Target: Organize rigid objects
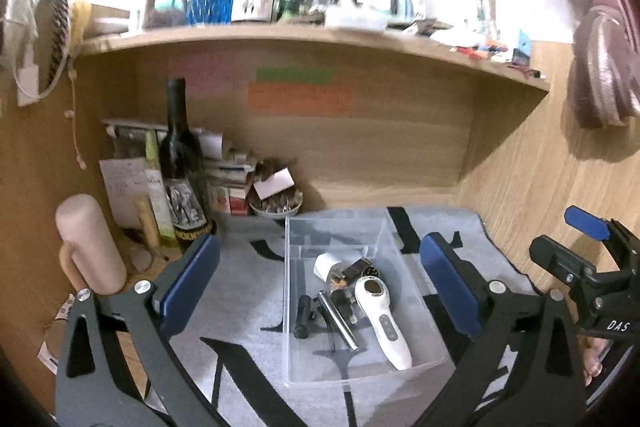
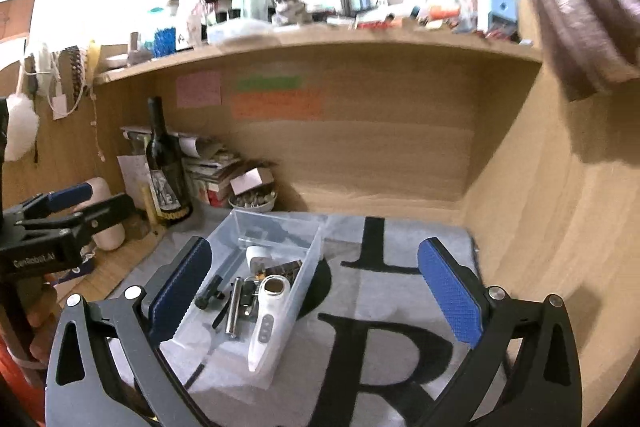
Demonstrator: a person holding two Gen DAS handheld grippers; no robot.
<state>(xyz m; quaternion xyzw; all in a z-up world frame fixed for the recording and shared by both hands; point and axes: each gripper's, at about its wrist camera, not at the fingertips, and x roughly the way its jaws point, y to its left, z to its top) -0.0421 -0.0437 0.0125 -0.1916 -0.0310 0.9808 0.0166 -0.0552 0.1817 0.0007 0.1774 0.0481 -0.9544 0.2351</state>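
I hold the left gripper [image 1: 320, 285] above the grey mat [image 1: 240, 287], pointed forward and down into the wooden desk nook, its blue pads spread wide with nothing between them. The clear plastic bin [image 1: 434, 357] sits on the mat directly between and ahead of those fingers. Inside it I see a white handheld device [image 1: 382, 323], a silver metal cylinder [image 1: 340, 321], a small black piece [image 1: 303, 317] and a white plug adapter [image 1: 325, 264], lying close together, some touching.

My right gripper [image 2: 316, 295] hovers to the right of the left one, tilted the same way, its jaws also wide apart and empty. From this wrist, the bin lies toward the left finger, with the printed mat under the right one. A dark wine bottle [image 1: 181, 171] stands upright at the back left.
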